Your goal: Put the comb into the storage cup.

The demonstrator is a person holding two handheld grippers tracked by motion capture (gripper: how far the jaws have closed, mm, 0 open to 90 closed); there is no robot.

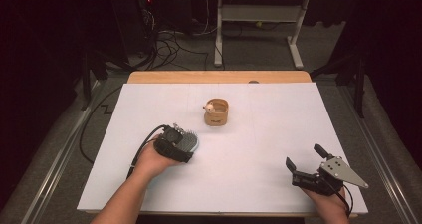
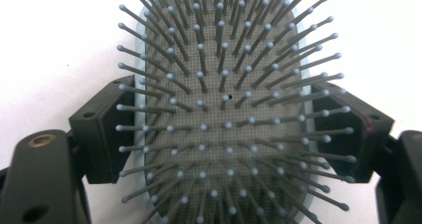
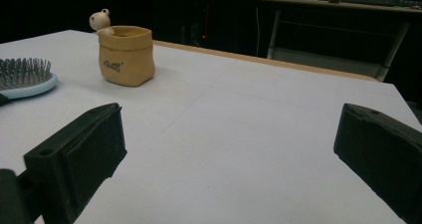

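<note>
A hairbrush (image 1: 189,141) with a light blue body and grey ball-tipped bristles lies bristles-up on the white table (image 1: 249,134), left of the middle. My left gripper (image 1: 183,144) reaches over it from the person's left hand. In the left gripper view the brush head (image 2: 224,84) sits between the two black pads (image 2: 107,134), which rest against its blue rim on both sides. My right gripper (image 1: 303,155) hovers near the front right of the table, jaws wide apart with nothing between them (image 3: 229,134).
A tan pouch-shaped pot (image 1: 216,112) with a small round-headed figure (image 3: 101,20) on its rim stands at mid table, beyond the brush (image 3: 25,77). A wooden strip (image 1: 219,77) edges the table's far side. Cables and a table frame (image 1: 259,25) lie on the floor behind.
</note>
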